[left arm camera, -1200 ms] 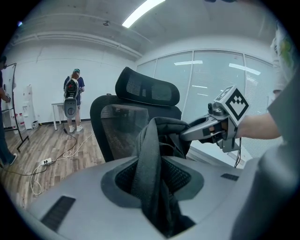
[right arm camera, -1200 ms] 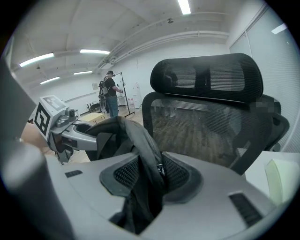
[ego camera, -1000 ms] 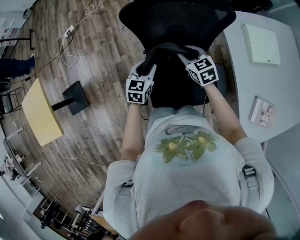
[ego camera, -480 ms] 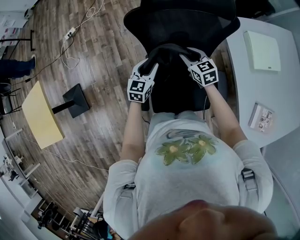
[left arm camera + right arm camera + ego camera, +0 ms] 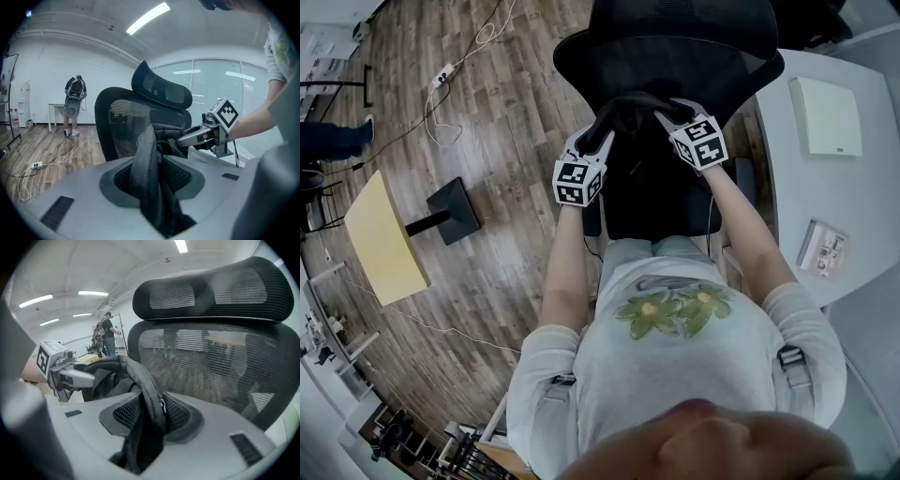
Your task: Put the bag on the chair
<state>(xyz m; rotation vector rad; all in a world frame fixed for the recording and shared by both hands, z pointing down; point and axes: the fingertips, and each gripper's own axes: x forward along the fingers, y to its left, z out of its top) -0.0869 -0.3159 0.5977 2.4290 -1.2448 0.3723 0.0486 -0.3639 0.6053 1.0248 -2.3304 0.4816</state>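
Observation:
A black bag (image 5: 645, 183) hangs in front of the backrest of the black mesh office chair (image 5: 670, 47). My left gripper (image 5: 602, 141) is shut on a strap of the bag (image 5: 149, 154) at its top left. On the top right, my right gripper (image 5: 664, 114) is shut on another strap (image 5: 143, 394). In the left gripper view the right gripper (image 5: 190, 138) shows across the bag's top, with the chair (image 5: 119, 122) behind it. The right gripper view shows the left gripper (image 5: 86, 378) and the mesh backrest (image 5: 211, 357) close by. The bag hides the seat.
A white table (image 5: 862, 178) at the right carries a white box (image 5: 825, 89) and a booklet (image 5: 822, 225). On the wood floor to the left are a yellow table (image 5: 384, 244), a black stand base (image 5: 450, 202) and cables (image 5: 450, 84). A person (image 5: 74, 105) stands far off.
Both grippers and the bag have edged a little closer to the chair's backrest. Both grips on the straps are unchanged.

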